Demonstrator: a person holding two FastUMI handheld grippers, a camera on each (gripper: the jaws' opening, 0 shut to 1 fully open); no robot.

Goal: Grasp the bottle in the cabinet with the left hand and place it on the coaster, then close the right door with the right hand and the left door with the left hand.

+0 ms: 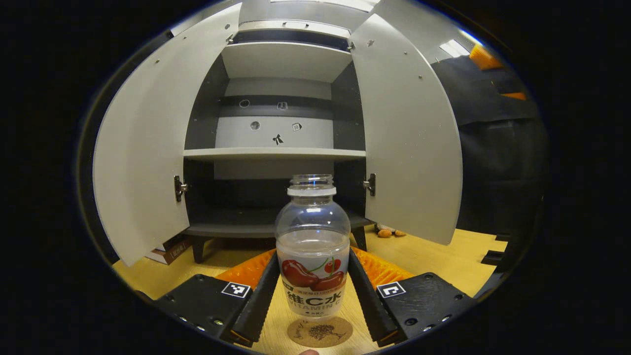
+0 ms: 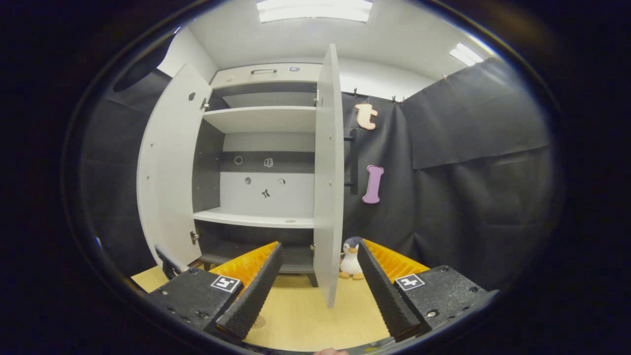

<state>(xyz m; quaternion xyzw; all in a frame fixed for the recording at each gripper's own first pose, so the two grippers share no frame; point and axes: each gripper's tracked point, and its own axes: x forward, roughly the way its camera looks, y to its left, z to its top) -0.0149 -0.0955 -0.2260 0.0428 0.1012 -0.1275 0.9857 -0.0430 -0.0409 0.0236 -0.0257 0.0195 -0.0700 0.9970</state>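
While the left gripper [image 1: 312, 291] held the upright bottle [image 1: 312, 246] low centre, seemingly just above the coaster [image 1: 320, 332], the right gripper [image 2: 315, 291] pointed level, jaws wide, at the right door [image 2: 328, 172].

A wooden tabletop [image 2: 305, 315] runs back to black cloth walls [image 2: 468, 197]. The ceiling [image 2: 394, 34] is white and carries lit light panels [image 2: 315, 10]. A toy penguin [image 2: 351, 257] stands on the tabletop against the cloth.

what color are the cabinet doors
Light grey, both doors, against a darker grey cabinet interior; clearest in the left gripper view.
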